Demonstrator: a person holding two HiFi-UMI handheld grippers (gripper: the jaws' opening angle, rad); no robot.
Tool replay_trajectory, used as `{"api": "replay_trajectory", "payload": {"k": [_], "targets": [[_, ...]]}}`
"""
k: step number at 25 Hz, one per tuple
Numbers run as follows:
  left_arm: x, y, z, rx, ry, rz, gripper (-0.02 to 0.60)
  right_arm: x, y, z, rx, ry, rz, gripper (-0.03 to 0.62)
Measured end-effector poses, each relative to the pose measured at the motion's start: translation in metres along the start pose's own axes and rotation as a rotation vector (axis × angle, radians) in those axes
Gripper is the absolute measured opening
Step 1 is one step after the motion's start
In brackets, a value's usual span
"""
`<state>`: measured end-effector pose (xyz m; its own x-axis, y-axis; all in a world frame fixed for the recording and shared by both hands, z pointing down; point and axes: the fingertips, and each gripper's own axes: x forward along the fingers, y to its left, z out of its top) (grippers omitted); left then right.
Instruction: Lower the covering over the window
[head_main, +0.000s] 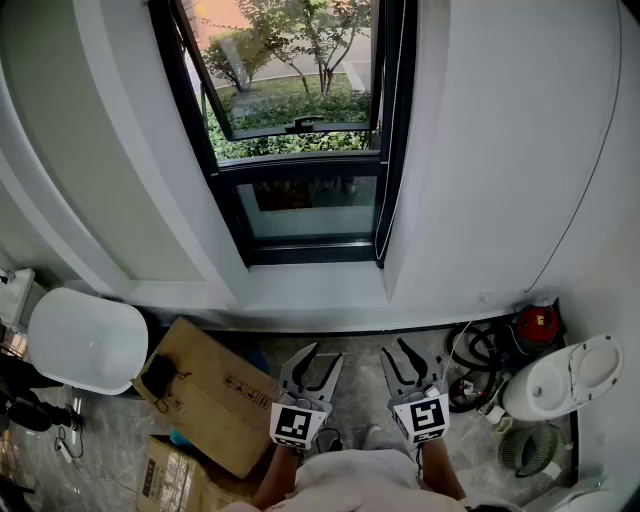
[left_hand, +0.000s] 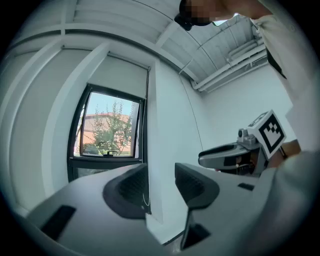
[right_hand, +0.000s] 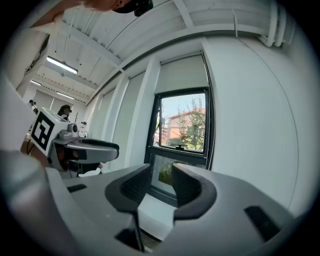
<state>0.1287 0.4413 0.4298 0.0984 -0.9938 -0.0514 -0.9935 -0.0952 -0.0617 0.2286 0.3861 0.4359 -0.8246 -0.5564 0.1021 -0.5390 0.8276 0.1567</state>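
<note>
**Containers.** Two cardboard boxes are seen at the lower left of the head view. The larger box (head_main: 215, 392) lies flat with a dark object (head_main: 160, 372) resting on it. The smaller box (head_main: 165, 478) is cut off by the bottom edge. The contents of both are hidden. A white rounded shell (head_main: 88, 340) stands left of them.

**Grippers, two.** The left gripper (head_main: 318, 362) is held at lower centre with its jaws spread wide and nothing between them. Just to its right, the right gripper (head_main: 410, 362) has its jaws parted by a narrower gap, also empty. Both are pointed toward the wall and kept well apart from it.

**Window, one.** The window (head_main: 300, 130) is set at upper centre in a black frame, with its upper sash tilted outward. A thin cord (head_main: 384, 130) hangs along its right edge. The blind (right_hand: 182, 72) is seen in the gripper views drawn up above the glass.

**Right side.** A red device (head_main: 537, 325), black hoses (head_main: 478, 350) and a white round appliance (head_main: 565, 378) are crowded at lower right.

**Room.** A strip of floor (head_main: 360, 345) below the sill is left bare between the two cluttered sides.
</note>
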Motion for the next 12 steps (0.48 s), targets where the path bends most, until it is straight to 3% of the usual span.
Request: {"api": "replay_trajectory", "payload": {"k": [5,12], "targets": [[0.004,0.016,-0.002,0.008,-0.017,-0.001,0.169,0.017,-0.001,0.006,0.010,-0.022,-0.035,0.135],[0.023,0.037,-0.001,0.027,-0.035,0.024,0.147,0.044,-0.011,0.006,0.021,-0.043,-0.020,0.135]]}}
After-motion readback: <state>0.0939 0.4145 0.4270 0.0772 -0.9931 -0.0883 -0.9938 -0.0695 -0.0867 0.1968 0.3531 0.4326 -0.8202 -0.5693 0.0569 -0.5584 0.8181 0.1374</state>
